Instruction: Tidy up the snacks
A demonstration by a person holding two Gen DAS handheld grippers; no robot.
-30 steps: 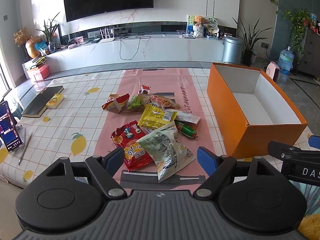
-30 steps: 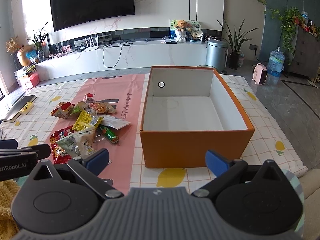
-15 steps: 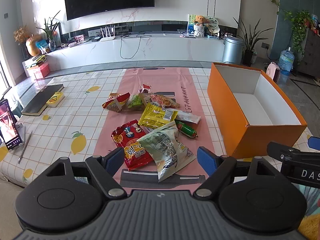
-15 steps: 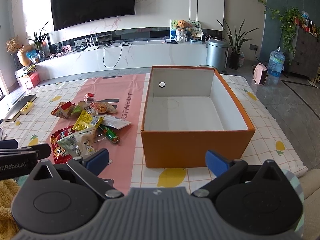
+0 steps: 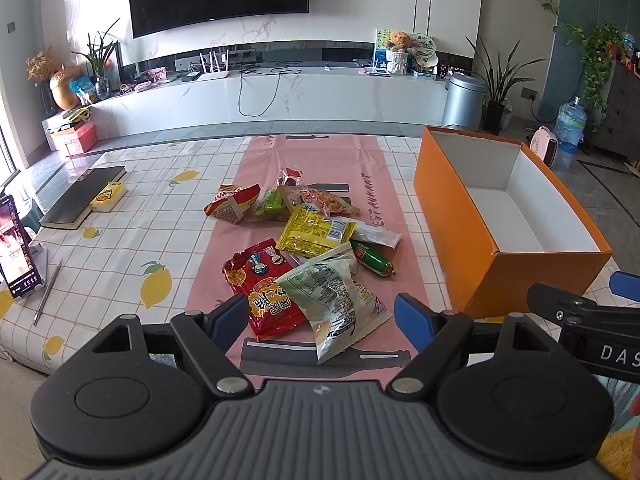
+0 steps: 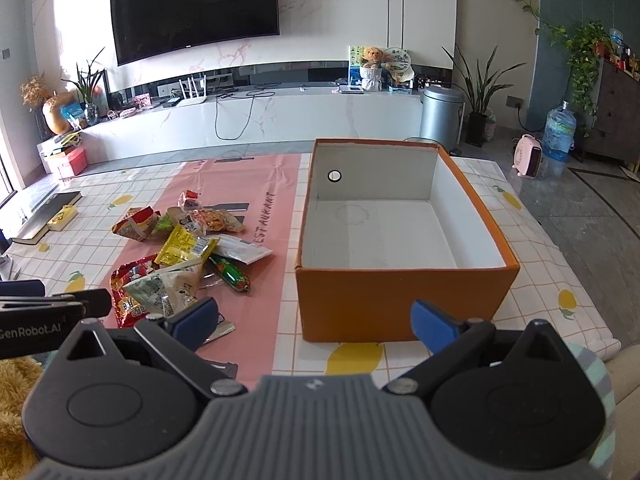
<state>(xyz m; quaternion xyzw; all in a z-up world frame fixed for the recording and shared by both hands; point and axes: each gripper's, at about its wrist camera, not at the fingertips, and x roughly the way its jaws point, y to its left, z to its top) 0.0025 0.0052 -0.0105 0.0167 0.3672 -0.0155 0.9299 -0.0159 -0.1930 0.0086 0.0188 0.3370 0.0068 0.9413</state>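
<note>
mixed snack packets (image 5: 304, 248) heaped on pink runner left of open orange box (image 6: 404, 300)

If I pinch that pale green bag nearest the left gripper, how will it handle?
The pale green bag looks puffed and crinkled, so it is probably light and will likely crumple between the fingers. Its glossy film may be slippery; a pinch at the flat sealed edge seems safer. It overlaps the red packet, which may shift as the bag lifts.

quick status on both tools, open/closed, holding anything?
Left tool: open, holding nothing, above the snack pile.
Right tool: open, holding nothing, facing the orange box.
</note>
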